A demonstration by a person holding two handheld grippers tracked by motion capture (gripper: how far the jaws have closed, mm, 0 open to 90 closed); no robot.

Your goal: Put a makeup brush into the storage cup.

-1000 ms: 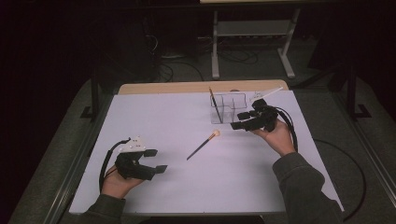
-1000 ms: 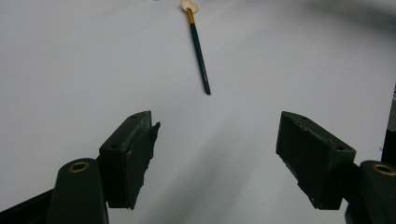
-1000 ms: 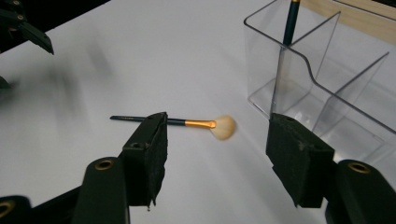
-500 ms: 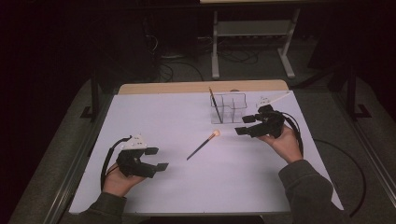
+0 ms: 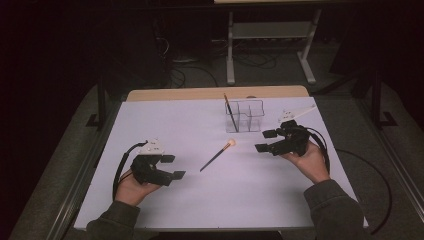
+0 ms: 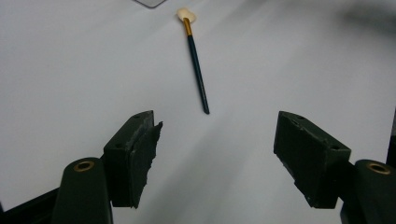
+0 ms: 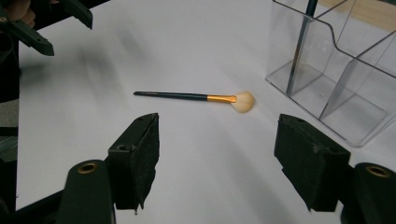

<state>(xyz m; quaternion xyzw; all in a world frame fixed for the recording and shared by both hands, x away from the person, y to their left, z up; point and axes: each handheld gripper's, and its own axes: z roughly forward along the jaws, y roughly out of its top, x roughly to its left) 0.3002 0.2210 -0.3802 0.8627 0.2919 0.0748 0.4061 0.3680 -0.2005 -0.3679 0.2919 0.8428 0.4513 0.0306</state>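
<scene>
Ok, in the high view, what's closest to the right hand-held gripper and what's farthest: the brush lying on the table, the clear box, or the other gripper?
From the right hand-held gripper:
1. Clear organizer box, just up and left of it, toward the table's far edge.
2. Makeup brush, lying flat mid-table; its fluffy tip nearly ties with the box.
3. Left hand-held gripper, far across on the left side.

Makeup brush [image 5: 217,155]: slim dark handle, gold ferrule, pale fluffy head. Lies flat on the white bench [image 5: 190,125], free of any grip. Sits just in front of the clear organizer [image 5: 245,116], head end nearest it, not touching. Handle runs diagonally away from the organizer, toward the near-left.
</scene>
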